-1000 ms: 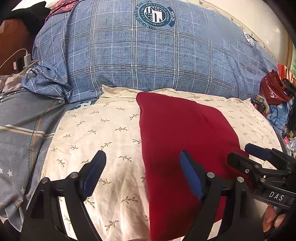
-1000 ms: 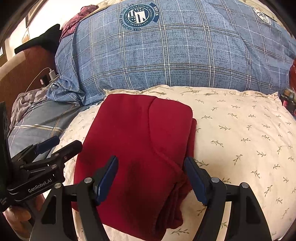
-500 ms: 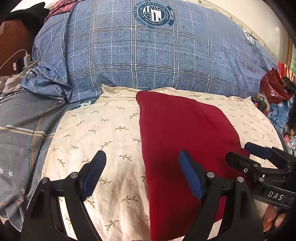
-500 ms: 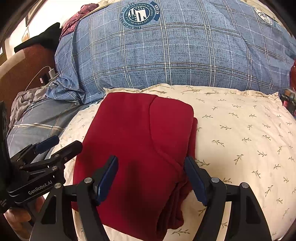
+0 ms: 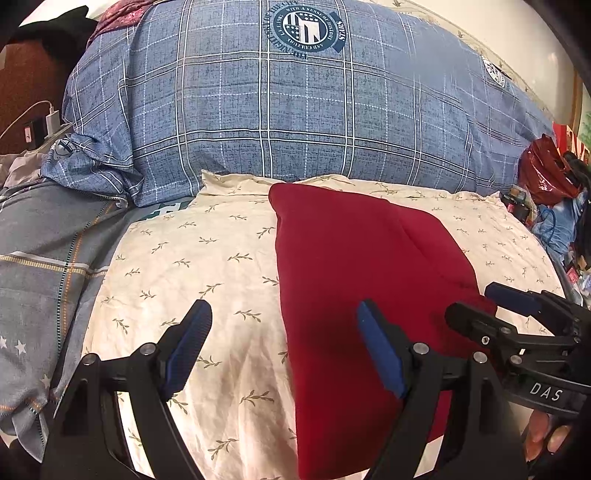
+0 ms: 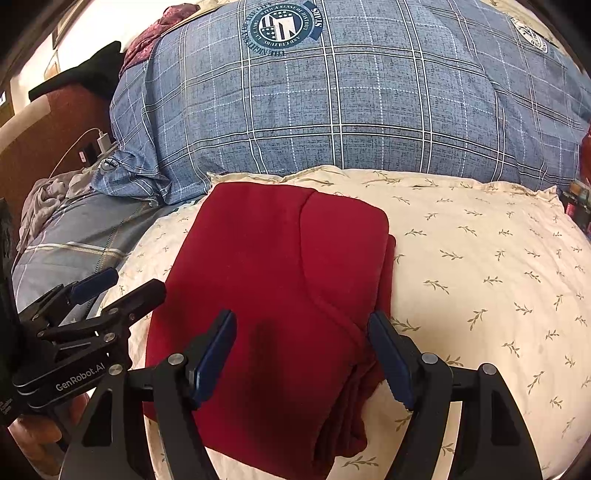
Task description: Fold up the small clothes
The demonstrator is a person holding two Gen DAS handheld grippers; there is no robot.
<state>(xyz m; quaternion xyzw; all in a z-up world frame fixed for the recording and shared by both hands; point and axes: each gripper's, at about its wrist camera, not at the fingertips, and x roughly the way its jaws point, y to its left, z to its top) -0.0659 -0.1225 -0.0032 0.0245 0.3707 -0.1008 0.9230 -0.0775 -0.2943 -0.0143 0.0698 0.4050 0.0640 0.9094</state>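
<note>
both hand-held grippers, left (image 5: 284, 347) and right (image 6: 301, 354), tilted downward, jaws apart, above folded red garment (image 6: 280, 280)

Left tool (image 5: 284, 347): your jaws stand wide apart, nothing between the blue pads (image 5: 186, 350), angled downward. Right tool (image 6: 303, 354): jaws likewise wide, pads clear, angled downward. Your fingers (image 5: 543, 435) grip the right tool's handle, lower corner.

The red folded garment (image 5: 369, 280) runs off the left wrist view's bottom edge. Clutter (image 5: 554, 206) at the right edge is too small and crowded to identify. The crest lettering (image 6: 284, 27) on the plaid bedding is unreadable.
</note>
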